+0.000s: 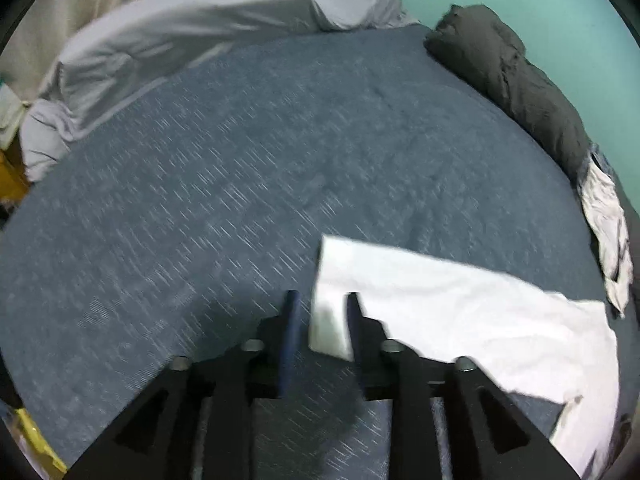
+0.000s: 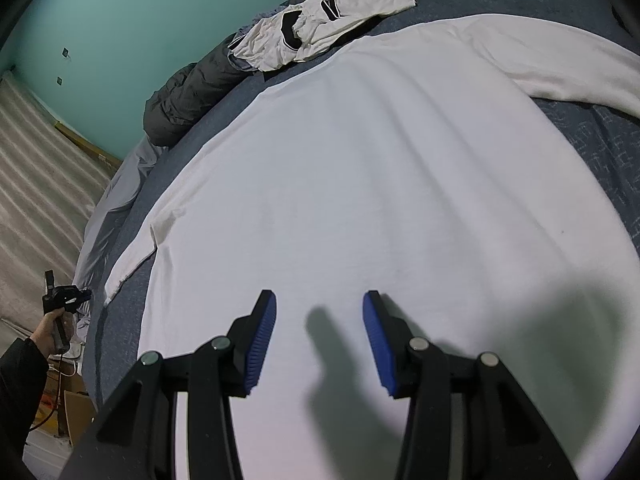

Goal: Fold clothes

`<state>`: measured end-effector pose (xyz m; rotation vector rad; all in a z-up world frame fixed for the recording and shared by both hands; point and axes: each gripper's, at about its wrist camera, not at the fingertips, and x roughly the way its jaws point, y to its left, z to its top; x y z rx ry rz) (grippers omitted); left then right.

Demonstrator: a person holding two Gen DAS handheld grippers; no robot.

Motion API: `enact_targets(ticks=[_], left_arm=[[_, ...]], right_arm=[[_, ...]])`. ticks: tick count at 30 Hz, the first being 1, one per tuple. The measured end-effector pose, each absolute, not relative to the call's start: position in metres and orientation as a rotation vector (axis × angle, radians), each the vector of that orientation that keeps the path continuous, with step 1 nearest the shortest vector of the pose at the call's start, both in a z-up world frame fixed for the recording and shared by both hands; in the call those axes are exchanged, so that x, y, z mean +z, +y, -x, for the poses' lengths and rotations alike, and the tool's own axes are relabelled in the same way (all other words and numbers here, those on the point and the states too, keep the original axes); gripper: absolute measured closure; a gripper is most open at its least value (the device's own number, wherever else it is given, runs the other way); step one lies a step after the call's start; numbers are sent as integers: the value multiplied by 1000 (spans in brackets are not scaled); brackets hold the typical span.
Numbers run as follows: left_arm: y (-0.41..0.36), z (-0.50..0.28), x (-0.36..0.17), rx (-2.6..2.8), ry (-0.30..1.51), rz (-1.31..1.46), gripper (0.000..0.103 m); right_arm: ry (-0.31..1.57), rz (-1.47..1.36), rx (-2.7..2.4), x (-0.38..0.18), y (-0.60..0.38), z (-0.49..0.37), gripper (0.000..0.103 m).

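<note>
I count two tools, one spread white shirt (image 2: 360,200), one crumpled white garment with black trim (image 2: 320,20), one rolled dark grey blanket (image 1: 516,80) and one pale grey sheet (image 1: 200,28), all on the bed's blue cover (image 1: 240,160). My right tool (image 2: 319,344) hovers over the shirt's body with its jaws apart and only cloth and shadow beneath them. My left tool (image 1: 320,320) also stands open, nothing pinched; the shirt's sleeve end (image 1: 332,320) lies below the gap, and I can't tell whether the pads touch it. From the right wrist the shirt lies flat, its long axis running away from me toward the blanket, one sleeve (image 2: 132,256) trailing left and the other reaching out to the far right. The crumpled garment sits just beyond the shirt's far edge against the blanket. A hand (image 2: 56,328) at the bedside grips the left tool's handle.
</note>
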<state>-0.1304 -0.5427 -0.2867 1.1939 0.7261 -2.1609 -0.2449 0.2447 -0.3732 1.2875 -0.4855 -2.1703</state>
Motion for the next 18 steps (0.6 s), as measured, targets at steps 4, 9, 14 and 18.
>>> enact_targets(ticks=[4,9,14,18], left_arm=[[-537,134,-308,-2172,748,-1252,54],[-528,131,-320,-2172,766,-1263,66],[-524,130,-319,-2156,616,-1273,99],[-533,125,-305,-2149,551,-1209,100]], right_arm=[[-482,-1288,-2168,-374,245,244,57],[-480,-1289,-2168,-374,245,244,57],[-479,-1289,-2168,-374,245,243,57],[-476,-1290,-2168,-374,245,243,57]])
